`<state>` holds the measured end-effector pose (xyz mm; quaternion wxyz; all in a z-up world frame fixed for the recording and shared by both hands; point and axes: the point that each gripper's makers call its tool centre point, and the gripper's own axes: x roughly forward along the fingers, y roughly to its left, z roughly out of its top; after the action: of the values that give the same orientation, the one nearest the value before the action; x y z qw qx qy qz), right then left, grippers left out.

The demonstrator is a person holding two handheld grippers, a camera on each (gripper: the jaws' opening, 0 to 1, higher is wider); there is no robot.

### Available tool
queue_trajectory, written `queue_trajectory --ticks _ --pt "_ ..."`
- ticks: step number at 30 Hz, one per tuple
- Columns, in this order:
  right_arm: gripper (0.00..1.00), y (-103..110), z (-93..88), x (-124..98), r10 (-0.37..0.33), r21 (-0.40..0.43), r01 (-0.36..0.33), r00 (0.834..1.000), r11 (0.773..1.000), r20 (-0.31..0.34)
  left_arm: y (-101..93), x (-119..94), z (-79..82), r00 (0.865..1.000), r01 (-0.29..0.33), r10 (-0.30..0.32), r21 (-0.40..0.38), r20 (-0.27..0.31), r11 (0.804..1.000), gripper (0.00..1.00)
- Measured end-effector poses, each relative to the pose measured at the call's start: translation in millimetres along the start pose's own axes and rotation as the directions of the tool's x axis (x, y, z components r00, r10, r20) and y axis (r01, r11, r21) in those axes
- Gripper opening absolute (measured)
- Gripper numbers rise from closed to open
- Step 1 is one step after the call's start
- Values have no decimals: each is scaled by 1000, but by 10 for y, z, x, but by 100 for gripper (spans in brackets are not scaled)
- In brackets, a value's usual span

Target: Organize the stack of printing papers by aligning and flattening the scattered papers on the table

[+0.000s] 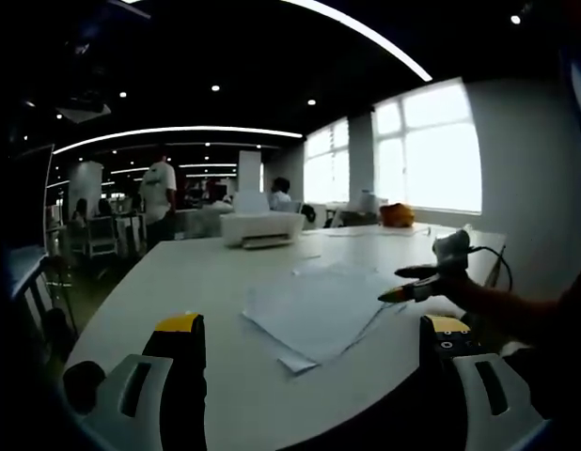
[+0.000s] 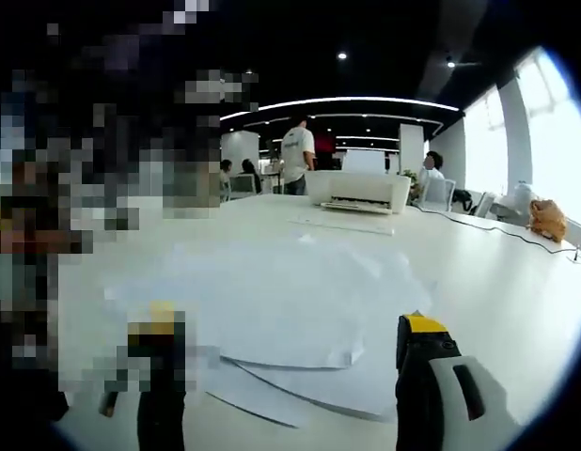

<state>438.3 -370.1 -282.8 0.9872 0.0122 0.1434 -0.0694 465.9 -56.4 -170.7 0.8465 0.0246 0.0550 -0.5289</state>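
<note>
A loose, fanned stack of white printing papers (image 1: 319,308) lies on the white table (image 1: 178,282), its sheets skewed and their corners out of line. My left gripper (image 1: 314,334) is open and hangs above the table's near edge, short of the papers. From the right, my right gripper (image 1: 405,284) comes in held by a person's arm, its tips at the stack's right edge. In the right gripper view the papers (image 2: 281,291) spread just ahead of my right gripper (image 2: 290,334), which is open with nothing between its jaws.
A white printer (image 1: 262,227) (image 2: 356,191) stands at the far side of the table (image 2: 497,272), with single sheets lying near it. An orange bag (image 1: 397,214) (image 2: 549,218) and a cable lie by the windows. People (image 2: 295,155) stand beyond.
</note>
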Motion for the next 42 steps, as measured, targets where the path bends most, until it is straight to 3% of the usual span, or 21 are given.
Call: queue_trajectory --ticks 4,12,16,23,25,29,32,42 --pt "85 17 -122 71 26 -19 -27 999 999 -30 -1 9 -3 1000 1 -1 -3 0 1000 97" --pt "77 -18 -167 135 33 -6 -34 998 999 -53 22 -6 31 1000 5 -4 -26 28 1000 97" --pt "74 -18 -293 167 32 -8 -33 992 999 -120 15 -14 22 1000 9 -8 -33 30 999 97" --pt "72 -37 -289 167 27 -6 -28 993 1000 -117 54 -19 -26 1000 3 -2 -49 28 999 97" --pt "65 -32 -279 167 36 -11 -37 993 999 -112 61 -28 -17 999 2 0 -53 33 999 97" --pt "62 -16 -277 152 42 -13 -43 993 999 -108 67 -40 3 999 0 2 -52 41 999 97" --pt "52 46 -274 146 67 -20 -69 992 997 -104 72 -37 -5 999 0 2 -52 38 999 97" --pt "38 136 -258 150 102 -51 -107 990 993 -93 38 -2 -2 999 10 -8 -49 31 999 97"
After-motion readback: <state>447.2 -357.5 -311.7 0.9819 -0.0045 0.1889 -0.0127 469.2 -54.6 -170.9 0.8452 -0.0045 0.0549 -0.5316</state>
